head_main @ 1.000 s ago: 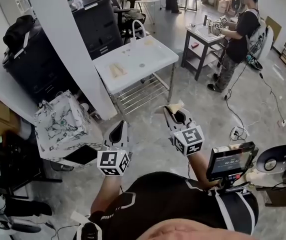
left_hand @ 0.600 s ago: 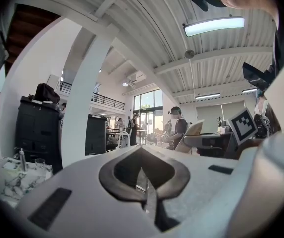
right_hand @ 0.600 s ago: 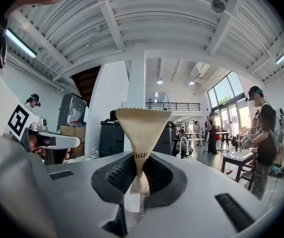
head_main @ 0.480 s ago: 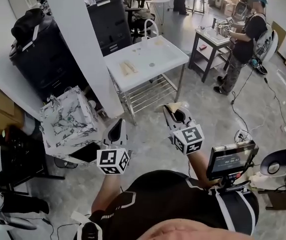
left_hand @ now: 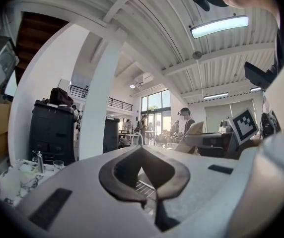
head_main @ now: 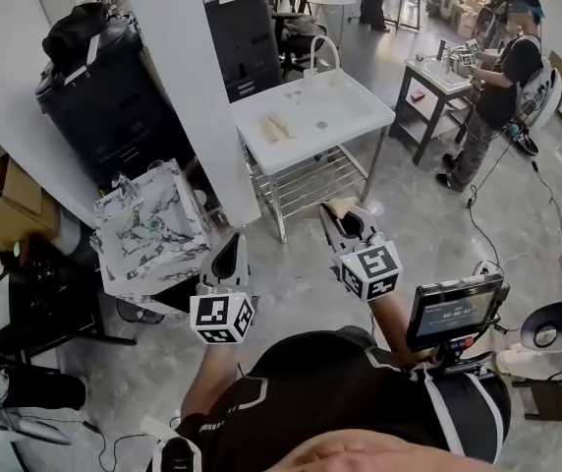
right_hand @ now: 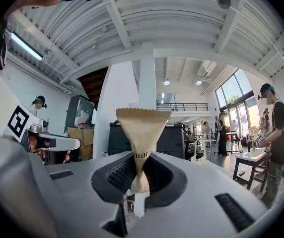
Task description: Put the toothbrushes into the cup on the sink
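Held right tool point(head_main: 345, 219) clamped on tan paper packet point(right_hand: 141, 128), left tool point(head_main: 230, 259) pressed together and empty, both well short of white sink table point(head_main: 350, 101) far ahead, pale sticks point(head_main: 279, 126), likely toothbrushes, on its left half.

Head view: bright, even indoor light is recorded. Daylight is admitted from 1 o'clock and a sheen is thrown on the floor point(head_main: 517, 224). The white counter point(head_main: 350, 106) is nearly washed out, and only soft shadow is cast beneath it.

Gripper views: black vignetting is seen at all corners. Straight lines are bowed, as with the pillar point(left_hand: 100, 98). A strip lamp point(left_hand: 219, 26) at 1 o'clock is blown out. The left claw point(left_hand: 146, 177) is blurred by nearness. The paper packet point(right_hand: 141, 133) pinched in the right claw point(right_hand: 139, 175) is rendered sharp enough for print to be made out.
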Demonstrator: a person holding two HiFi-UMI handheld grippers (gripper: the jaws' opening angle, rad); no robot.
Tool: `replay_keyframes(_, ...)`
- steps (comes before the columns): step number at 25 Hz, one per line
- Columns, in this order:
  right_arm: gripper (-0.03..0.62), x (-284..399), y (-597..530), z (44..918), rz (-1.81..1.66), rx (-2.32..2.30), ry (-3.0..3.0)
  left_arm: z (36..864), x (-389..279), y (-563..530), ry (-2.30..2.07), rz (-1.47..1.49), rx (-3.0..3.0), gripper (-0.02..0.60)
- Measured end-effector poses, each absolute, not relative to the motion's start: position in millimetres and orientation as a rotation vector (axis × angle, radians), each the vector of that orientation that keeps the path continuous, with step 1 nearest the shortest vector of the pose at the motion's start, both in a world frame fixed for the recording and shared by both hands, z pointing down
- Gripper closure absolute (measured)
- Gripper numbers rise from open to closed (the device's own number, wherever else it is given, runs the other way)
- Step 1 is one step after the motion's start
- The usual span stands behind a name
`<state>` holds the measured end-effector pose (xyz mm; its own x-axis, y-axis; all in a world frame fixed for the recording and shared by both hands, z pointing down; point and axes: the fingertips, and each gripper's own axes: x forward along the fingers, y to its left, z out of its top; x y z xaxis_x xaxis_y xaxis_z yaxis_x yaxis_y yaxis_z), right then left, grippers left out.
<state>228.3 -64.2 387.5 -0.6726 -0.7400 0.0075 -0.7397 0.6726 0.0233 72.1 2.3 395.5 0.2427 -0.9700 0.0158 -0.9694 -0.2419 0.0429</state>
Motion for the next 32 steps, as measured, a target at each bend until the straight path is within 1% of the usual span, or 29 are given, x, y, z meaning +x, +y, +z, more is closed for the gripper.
replay_keyframes(7,0.547,189.1,-62.9,393.7,-0.022,1.191,-2.878,401.6,32.3,8.9,-1.96,-0.021,2.389,0.577)
replay_keyframes(15,0.548,152.8,-80.0,397.2,-0.024,1.083,-2.919,408.2,4.9,-0.6,-2.03,-0.019,2.325,0.577)
replay_keyframes(23,0.548,91.4,-122.8,387.4,-0.017,0.956,-2.992,399.4,-43.4,-34.1,-2.126,-0.003,2.246,0.577)
replay_keyframes(32,0.548,44.1,-189.6,387.0,-0.004,0.825,-3.023,397.9,-82.3,-90.2,-2.209,0.004,2.156,0.577)
